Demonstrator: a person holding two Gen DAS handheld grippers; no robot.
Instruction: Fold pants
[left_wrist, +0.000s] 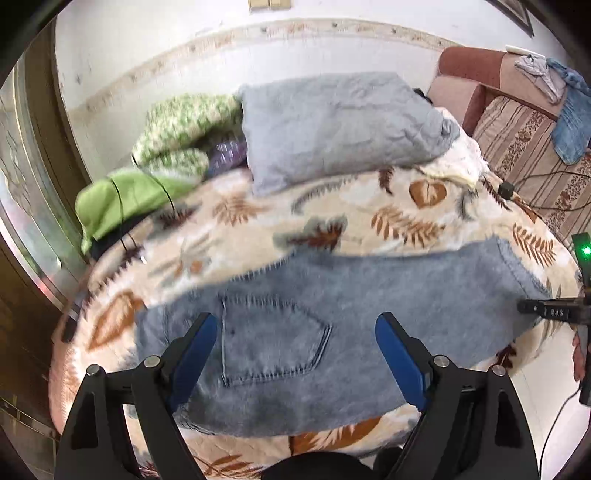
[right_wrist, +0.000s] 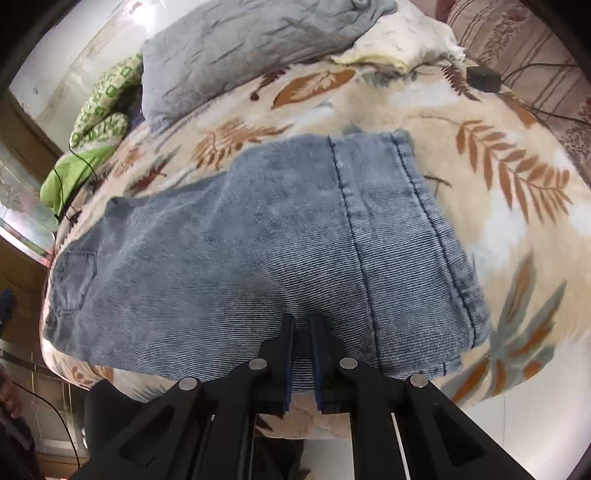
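Blue jeans (left_wrist: 332, 295) lie folded on a leaf-patterned blanket (left_wrist: 369, 214), back pocket (left_wrist: 273, 339) facing up. My left gripper (left_wrist: 295, 325) hovers open above that pocket, with nothing between its blue pads (left_wrist: 399, 358). In the right wrist view the jeans (right_wrist: 258, 240) spread across the bed, with a stitched hem (right_wrist: 436, 229) at the right. My right gripper (right_wrist: 303, 321) is shut on the near edge of the denim, and a strip of fabric shows between its fingers. Its tip (left_wrist: 532, 308) also shows at the right end of the jeans.
A grey pillow (left_wrist: 332, 125) and green bedding (left_wrist: 122, 199) lie at the back of the bed. A striped sofa (left_wrist: 524, 136) with clothes on it stands to the right. A black adapter (left_wrist: 506, 190) with cables sits at the bed's right edge. White floor (left_wrist: 535, 398) shows below.
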